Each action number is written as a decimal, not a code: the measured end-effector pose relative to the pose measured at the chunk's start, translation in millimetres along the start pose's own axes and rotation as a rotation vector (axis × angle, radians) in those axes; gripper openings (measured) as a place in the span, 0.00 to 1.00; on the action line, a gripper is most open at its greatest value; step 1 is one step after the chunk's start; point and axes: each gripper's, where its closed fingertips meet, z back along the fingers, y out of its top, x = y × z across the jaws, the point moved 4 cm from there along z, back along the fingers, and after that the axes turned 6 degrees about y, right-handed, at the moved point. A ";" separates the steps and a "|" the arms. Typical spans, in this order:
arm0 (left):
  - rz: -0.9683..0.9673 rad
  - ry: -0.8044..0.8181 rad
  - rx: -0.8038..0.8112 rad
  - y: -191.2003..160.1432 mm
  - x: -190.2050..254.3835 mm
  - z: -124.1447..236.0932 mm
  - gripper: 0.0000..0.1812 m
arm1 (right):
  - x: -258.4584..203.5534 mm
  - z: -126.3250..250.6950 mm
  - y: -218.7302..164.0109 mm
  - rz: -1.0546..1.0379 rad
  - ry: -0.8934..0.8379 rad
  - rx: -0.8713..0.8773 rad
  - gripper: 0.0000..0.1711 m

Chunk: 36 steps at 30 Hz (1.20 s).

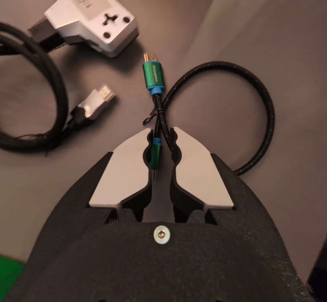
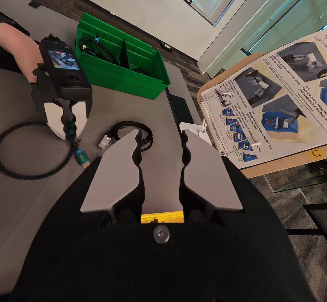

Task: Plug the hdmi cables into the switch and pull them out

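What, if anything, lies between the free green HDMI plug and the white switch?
Nothing visible: only bare table separates the green plug from the switch. The silver plug lies off to its left.

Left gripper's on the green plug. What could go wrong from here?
1. The left gripper pinches the green metal HDMI plug off-centre with braided black cable beside it; it may twist.
2. A black twist tie binds the loop; lifting may drag the free green plug.
3. The white plastic switch lies unheld; the right gripper is open.

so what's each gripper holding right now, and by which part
Left gripper grips the braided cable's green plug by its shell. Right gripper is open, holding nothing.
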 end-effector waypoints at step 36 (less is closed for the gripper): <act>-0.528 0.364 0.140 95.7 -97.9 1.2 0.15 | 15.6 40.0 -18.7 -0.065 -0.048 0.036 0.25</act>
